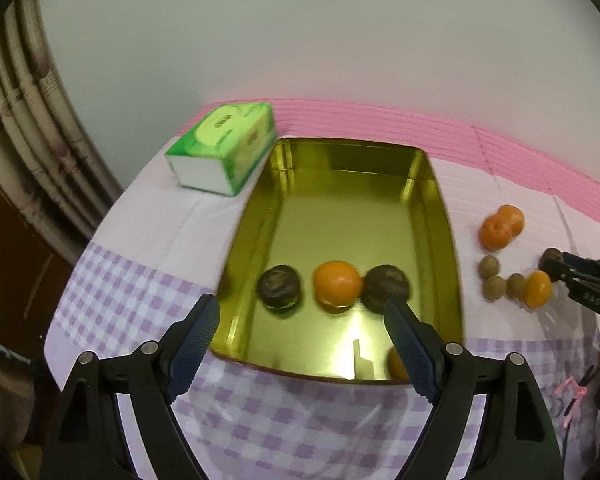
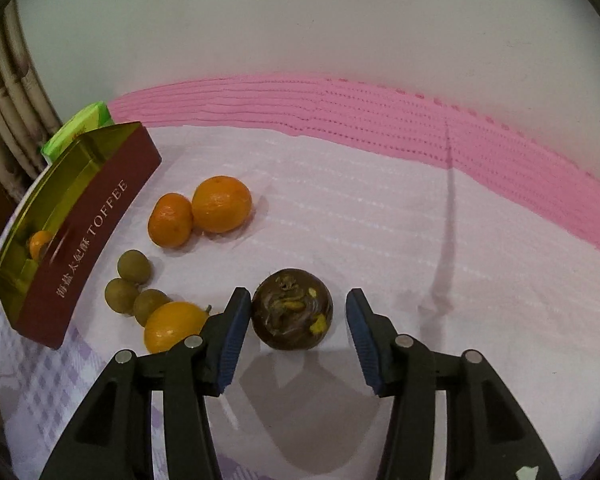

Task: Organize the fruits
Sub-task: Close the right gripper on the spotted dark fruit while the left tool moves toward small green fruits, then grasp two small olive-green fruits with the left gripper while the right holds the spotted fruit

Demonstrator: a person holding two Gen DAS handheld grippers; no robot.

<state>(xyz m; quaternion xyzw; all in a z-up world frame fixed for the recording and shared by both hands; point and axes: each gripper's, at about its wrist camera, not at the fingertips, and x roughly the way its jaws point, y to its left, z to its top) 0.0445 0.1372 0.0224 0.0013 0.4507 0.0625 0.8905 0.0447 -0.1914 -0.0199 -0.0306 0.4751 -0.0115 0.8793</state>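
Note:
A gold tin tray [image 1: 440,216] holds two dark brown fruits [image 1: 279,286] [image 1: 386,283] with an orange [image 1: 337,283] between them. My left gripper [image 1: 302,322] is open and empty above the tray's near end. In the right wrist view my right gripper [image 2: 298,316] is open around a third dark brown fruit [image 2: 293,314] on the cloth; its left finger touches the fruit. An orange [image 2: 172,326], three small green-brown fruits [image 2: 134,267] and two more oranges [image 2: 221,204] lie to its left, beside the tray's maroon wall [image 2: 88,236]. The right gripper also shows in the left wrist view [image 1: 556,266].
A green tissue pack [image 1: 224,146] lies at the tray's far left corner. The cloth is white and purple-checked, with a pink band [image 2: 380,120] along the wall. The table edge drops off at the left [image 1: 72,276].

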